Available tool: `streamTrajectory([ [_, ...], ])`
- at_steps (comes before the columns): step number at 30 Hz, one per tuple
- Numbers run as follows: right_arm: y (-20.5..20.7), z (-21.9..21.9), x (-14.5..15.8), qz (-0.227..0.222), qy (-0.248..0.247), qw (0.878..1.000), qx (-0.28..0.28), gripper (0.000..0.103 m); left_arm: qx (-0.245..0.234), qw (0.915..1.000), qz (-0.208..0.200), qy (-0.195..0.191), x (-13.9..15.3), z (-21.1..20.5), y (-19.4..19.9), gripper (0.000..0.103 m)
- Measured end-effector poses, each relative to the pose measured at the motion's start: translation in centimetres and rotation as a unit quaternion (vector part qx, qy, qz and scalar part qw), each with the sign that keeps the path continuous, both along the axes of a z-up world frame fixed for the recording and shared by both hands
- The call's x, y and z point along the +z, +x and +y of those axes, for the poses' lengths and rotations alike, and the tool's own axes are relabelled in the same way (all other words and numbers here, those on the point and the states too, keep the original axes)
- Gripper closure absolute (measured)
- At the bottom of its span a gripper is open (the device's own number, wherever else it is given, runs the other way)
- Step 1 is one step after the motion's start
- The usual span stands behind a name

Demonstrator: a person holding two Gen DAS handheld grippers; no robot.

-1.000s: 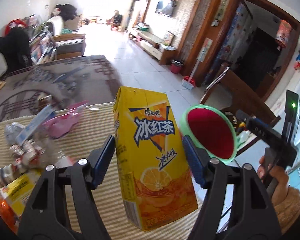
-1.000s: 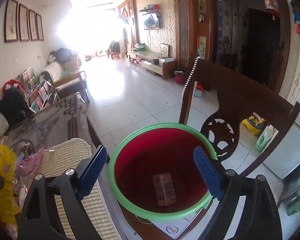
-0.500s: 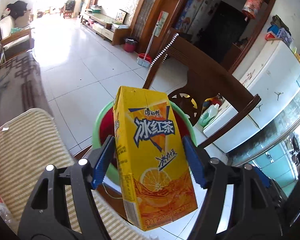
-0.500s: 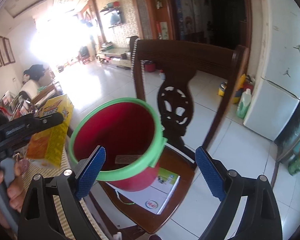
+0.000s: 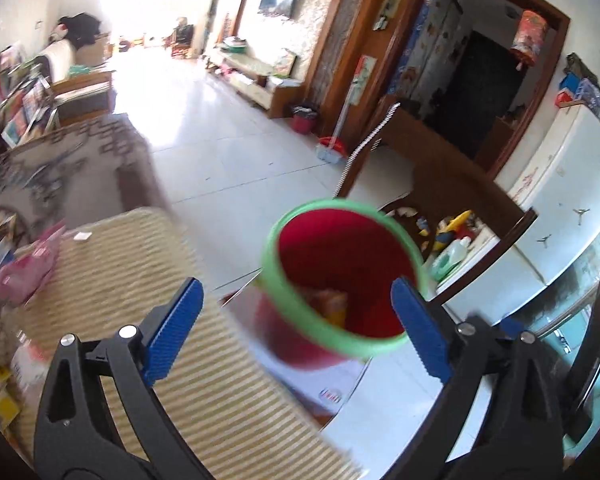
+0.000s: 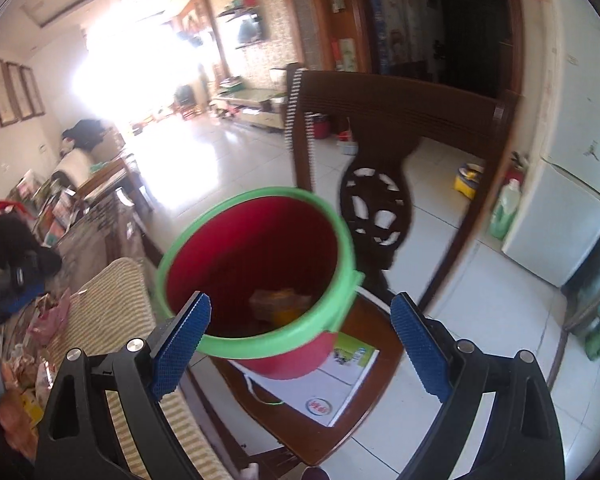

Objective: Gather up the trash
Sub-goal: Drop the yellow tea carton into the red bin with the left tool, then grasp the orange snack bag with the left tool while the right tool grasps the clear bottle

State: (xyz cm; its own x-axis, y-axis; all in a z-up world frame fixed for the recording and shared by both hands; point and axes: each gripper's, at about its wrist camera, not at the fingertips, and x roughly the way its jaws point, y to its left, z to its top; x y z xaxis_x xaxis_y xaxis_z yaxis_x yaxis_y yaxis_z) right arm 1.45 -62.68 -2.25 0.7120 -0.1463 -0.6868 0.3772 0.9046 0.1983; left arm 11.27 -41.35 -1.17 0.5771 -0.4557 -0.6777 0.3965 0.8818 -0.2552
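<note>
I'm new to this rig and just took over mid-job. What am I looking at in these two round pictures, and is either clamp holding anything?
No robot arm here: a person carries a two-finger clamp in each hand, and each picture comes from a wide-angle camera on one clamp, looking along its blue pads. The left gripper is opening with nothing between its pads. The right gripper is open and empty too. Both look down at a red bucket with a green rim standing on a wooden chair, with yellow packaging inside. Beside it is a striped mat with wrappers at its far left edge.
</note>
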Motion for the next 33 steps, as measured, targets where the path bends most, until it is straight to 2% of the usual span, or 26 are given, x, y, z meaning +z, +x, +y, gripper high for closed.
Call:
streamTrajectory([
  [4,3.1,4.1,-0.1,-0.001,0.003,0.998,0.067,0.014,0.058,0.9967,0.024,0.051,-2.2,6.4,-1.7,0.010],
  [6,4.8,6.5,-0.2,0.002,0.009,0.995,0.103,0.014,0.102,0.9926,0.032,0.059,-2.5,9.7,-2.0,0.010],
  [8,6.1,9.1,-0.1,0.003,0.009,0.990,0.140,0.014,0.165,0.9840,0.041,0.052,-2.5,14.3,-2.3,0.010],
  [9,6.6,10.5,0.0,0.002,0.008,0.987,0.161,0.014,0.195,0.9787,0.042,0.049,-2.5,16.5,-2.7,0.010],
  [12,7.6,15.4,0.2,0.000,0.000,0.974,0.226,0.014,0.288,0.9553,0.040,0.053,-1.8,23.4,-4.4,0.010],
  [16,8.2,21.5,0.3,0.002,-0.005,0.955,0.296,0.014,0.369,0.9262,0.037,0.067,-1.1,30.0,-7.8,0.010],
  [20,8.1,25.7,0.0,0.012,-0.003,0.944,0.329,0.014,0.419,0.9019,0.055,0.088,-2.3,35.3,-11.2,0.010],
  [23,7.7,28.4,-0.5,0.023,-0.008,0.941,0.339,0.014,0.423,0.8971,0.088,0.092,-4.7,38.3,-12.9,0.010],
  [27,7.1,31.3,-1.3,0.045,-0.018,0.942,0.332,0.014,0.396,0.9050,0.129,0.087,-7.9,40.2,-12.6,0.011],
  [28,7.0,32.1,-1.5,0.052,-0.021,0.943,0.328,0.014,0.384,0.9091,0.143,0.074,-8.8,40.9,-12.2,0.015],
  [30,6.7,33.3,-1.8,0.062,-0.023,0.945,0.321,0.014,0.370,0.9128,0.166,0.048,-9.9,42.2,-11.5,0.042],
  [31,6.7,33.9,-2.1,0.066,-0.023,0.946,0.318,0.014,0.369,0.9122,0.173,0.043,-10.2,42.9,-11.1,0.049],
  [33,6.7,35.0,-2.8,0.077,-0.022,0.946,0.313,0.014,0.356,0.9177,0.173,0.033,-10.1,43.8,-10.6,0.052],
])
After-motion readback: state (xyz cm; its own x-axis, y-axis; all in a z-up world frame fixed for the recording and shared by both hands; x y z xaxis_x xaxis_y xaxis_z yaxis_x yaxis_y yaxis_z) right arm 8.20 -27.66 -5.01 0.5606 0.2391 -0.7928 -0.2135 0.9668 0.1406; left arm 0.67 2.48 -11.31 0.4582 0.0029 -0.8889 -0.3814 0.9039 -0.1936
